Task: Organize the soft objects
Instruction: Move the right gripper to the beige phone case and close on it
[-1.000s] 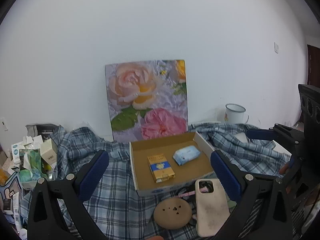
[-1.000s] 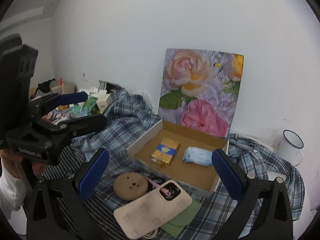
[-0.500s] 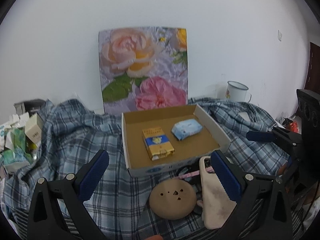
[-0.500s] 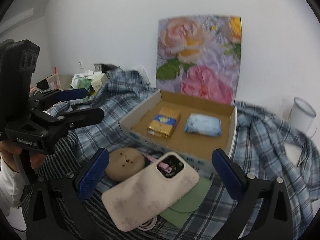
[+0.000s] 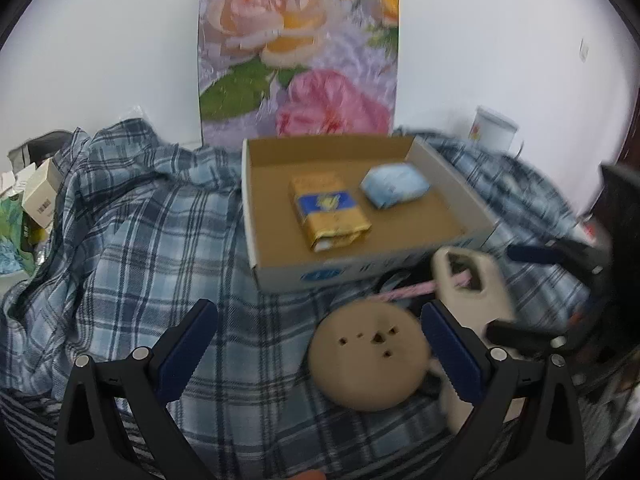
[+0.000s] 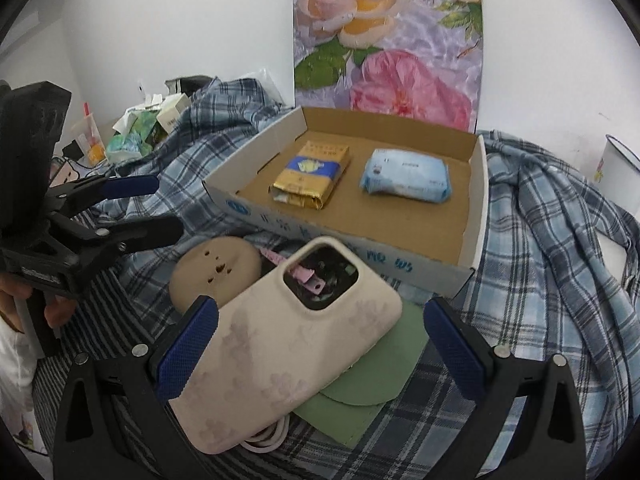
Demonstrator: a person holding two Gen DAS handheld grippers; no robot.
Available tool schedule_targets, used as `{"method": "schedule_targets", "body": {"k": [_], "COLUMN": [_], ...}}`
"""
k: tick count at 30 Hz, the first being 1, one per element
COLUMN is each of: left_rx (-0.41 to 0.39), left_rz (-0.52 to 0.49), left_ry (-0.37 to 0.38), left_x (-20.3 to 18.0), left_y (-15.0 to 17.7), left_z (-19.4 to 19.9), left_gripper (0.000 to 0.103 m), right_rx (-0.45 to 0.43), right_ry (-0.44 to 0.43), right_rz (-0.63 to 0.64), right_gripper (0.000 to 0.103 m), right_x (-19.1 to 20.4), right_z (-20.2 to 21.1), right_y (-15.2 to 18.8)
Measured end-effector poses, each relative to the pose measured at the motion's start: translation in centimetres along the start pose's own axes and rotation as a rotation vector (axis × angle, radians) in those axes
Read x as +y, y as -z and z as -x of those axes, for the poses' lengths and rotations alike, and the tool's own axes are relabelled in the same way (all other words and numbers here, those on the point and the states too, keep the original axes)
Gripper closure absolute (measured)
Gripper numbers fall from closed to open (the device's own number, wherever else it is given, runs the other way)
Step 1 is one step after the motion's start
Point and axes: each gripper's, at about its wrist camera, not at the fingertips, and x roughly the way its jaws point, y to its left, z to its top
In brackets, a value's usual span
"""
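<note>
A cardboard box (image 5: 256,216) (image 6: 476,208) lies on plaid cloth (image 5: 132,232). It holds a gold-and-blue soft pack (image 5: 330,210) (image 6: 310,176) and a pale blue tissue pack (image 5: 394,184) (image 6: 406,176). In front of the box lie a round tan pad (image 5: 370,360) (image 6: 218,268), a beige phone case (image 5: 472,280) (image 6: 288,344) and a green pouch (image 6: 380,376). My left gripper (image 5: 320,354) (image 6: 156,208) is open, low over the cloth beside the pad. My right gripper (image 6: 320,346) (image 5: 502,290) is open, its fingers either side of the phone case.
A flower picture (image 5: 298,56) leans on the wall behind the box. A white mug (image 5: 494,130) (image 6: 620,172) stands at the right. Small boxes and packets (image 6: 136,136) crowd the left. A pink strap (image 6: 304,276) and a white cable (image 6: 268,440) lie under the case.
Both grippers have come forward and down toward the items in front of the box. The box, pad and phone case now look much closer. Neither gripper has taken hold of anything.
</note>
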Motion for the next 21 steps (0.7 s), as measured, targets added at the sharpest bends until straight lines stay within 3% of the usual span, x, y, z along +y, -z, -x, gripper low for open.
{"method": "schedule_targets", "body": {"k": [5,16,21], "left_rx": [0.062,0.072,0.067], "left_rz": [-0.087,-0.303,-0.276], "left_ry": [-0.052,-0.04,0.025], "left_x": [-1.2,-5.4,-5.7], "left_y": [0.8,2.3,2.3], "left_z": [-1.5,-1.5,-1.1], "left_gripper": [0.0,0.0,0.0], "right_rx": [0.021,0.05,0.069], "right_ry": [-0.025,-0.049,-0.048], "right_rz": [-0.033,-0.043,-0.072], "right_gripper": [0.001,0.001,0.001], "right_x": [-0.4,-0.2,-0.4], "right_z": [-0.3,-0.8,-1.3], "right_y": [0.1,0.3,0.4]}}
